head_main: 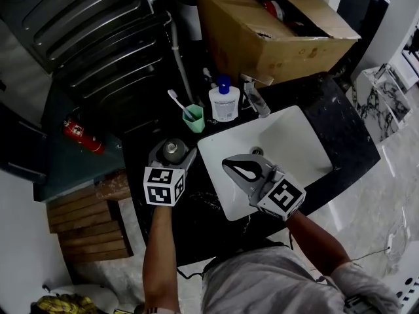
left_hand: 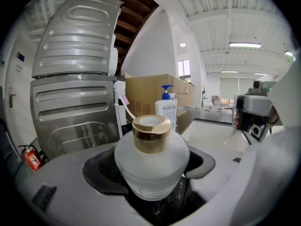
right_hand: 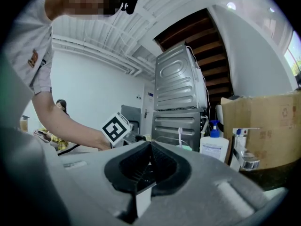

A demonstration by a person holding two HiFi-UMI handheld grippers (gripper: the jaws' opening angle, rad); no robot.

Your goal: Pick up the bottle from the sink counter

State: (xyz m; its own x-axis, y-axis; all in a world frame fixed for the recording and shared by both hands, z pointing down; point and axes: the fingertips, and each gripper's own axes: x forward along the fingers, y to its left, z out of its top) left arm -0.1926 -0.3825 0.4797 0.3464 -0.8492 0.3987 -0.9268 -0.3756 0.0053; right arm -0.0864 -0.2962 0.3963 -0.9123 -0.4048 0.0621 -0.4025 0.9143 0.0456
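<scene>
A squat frosted white bottle (head_main: 173,150) with a gold cap stands between the jaws of my left gripper (head_main: 171,157), at the left end of the black sink counter (head_main: 340,126). In the left gripper view the bottle (left_hand: 151,159) fills the dark recess of the jaws, and the pads (left_hand: 101,171) lie against its sides, so the left gripper (left_hand: 151,185) is shut on it. My right gripper (head_main: 243,170) hangs over the white sink (head_main: 298,139). In its own view the right gripper (right_hand: 149,147) is shut, tips together, with nothing held.
A white pump bottle (head_main: 224,101) with a blue top, a green cup (head_main: 194,119) holding a toothbrush and a chrome faucet (head_main: 255,98) stand behind the sink. A cardboard box (head_main: 275,31) sits at the back, a grey metal appliance (head_main: 85,31) and a red fire extinguisher (head_main: 82,135) to the left.
</scene>
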